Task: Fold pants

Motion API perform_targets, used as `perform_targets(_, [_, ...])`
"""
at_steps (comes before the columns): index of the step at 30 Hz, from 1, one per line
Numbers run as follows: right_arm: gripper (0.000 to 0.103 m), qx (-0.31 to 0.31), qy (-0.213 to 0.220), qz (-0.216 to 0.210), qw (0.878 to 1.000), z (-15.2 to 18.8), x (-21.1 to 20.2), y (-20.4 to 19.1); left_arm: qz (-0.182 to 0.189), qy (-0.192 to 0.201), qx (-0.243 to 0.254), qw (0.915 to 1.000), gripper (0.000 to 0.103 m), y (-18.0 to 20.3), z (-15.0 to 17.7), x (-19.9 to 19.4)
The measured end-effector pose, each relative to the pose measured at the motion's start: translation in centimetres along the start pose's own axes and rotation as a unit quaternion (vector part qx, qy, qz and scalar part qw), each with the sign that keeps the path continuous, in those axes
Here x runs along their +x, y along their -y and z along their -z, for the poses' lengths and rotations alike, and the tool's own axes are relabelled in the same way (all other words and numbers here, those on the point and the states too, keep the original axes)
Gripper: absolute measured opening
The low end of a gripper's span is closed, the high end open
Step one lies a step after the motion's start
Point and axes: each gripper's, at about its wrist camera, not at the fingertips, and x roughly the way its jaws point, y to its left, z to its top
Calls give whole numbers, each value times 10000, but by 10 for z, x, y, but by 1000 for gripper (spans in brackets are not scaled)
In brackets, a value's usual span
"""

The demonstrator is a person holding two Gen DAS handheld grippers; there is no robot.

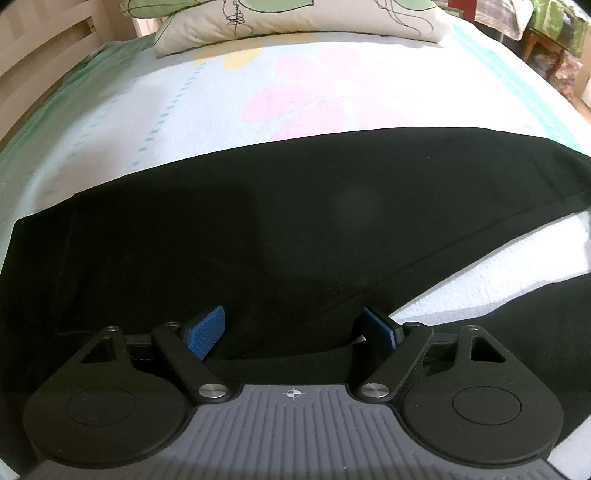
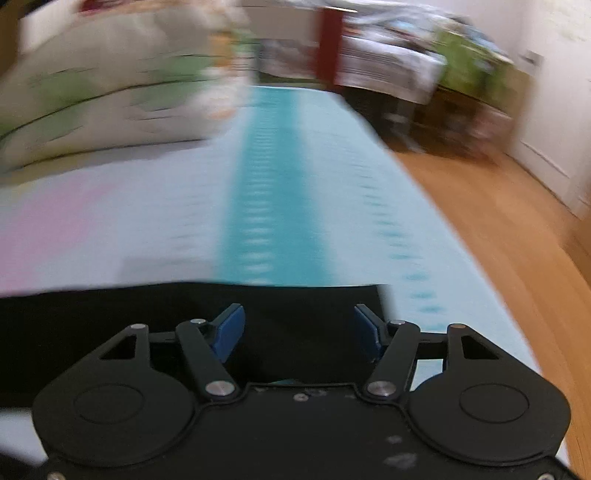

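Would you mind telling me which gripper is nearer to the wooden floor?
Right. The right gripper hovers near the bed's floor-side edge; the left gripper is over the pants, further in.

Black pants (image 1: 258,221) lie flat across the near part of the bed, legs running right and parting, hem end squared.

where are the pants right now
The black pants lie flat across the near part of the bed, under both open grippers; in the left wrist view the pillow sits beyond them at the far end.
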Motion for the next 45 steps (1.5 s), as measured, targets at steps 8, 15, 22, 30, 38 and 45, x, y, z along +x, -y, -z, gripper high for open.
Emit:
perform_targets(8, [44, 54, -680, 35, 9977, 22, 33, 18, 36, 28, -152, 9999, 81, -8, -3, -2])
perform_targets(15, [46, 905, -578, -250, 9939, 9, 22, 48, 158, 57, -142, 9998, 81, -4, -7, -5])
perform_targets(22, [52, 1713, -652, 291, 9826, -13, 53, 86, 171, 27, 28, 9998, 81, 3, -5, -1])
perform_targets(30, [20, 933, -728, 372, 9923, -19, 79, 67, 136, 43, 18, 9999, 81, 5, 1, -3])
perform_targets(38, [9, 34, -32, 1034, 9946, -35, 67, 49, 149, 86, 179, 9997, 81, 7, 4, -2])
perform_targets(45, [29, 255, -61, 1506, 9882, -27, 77, 43, 154, 12, 84, 9998, 81, 2, 3, 1])
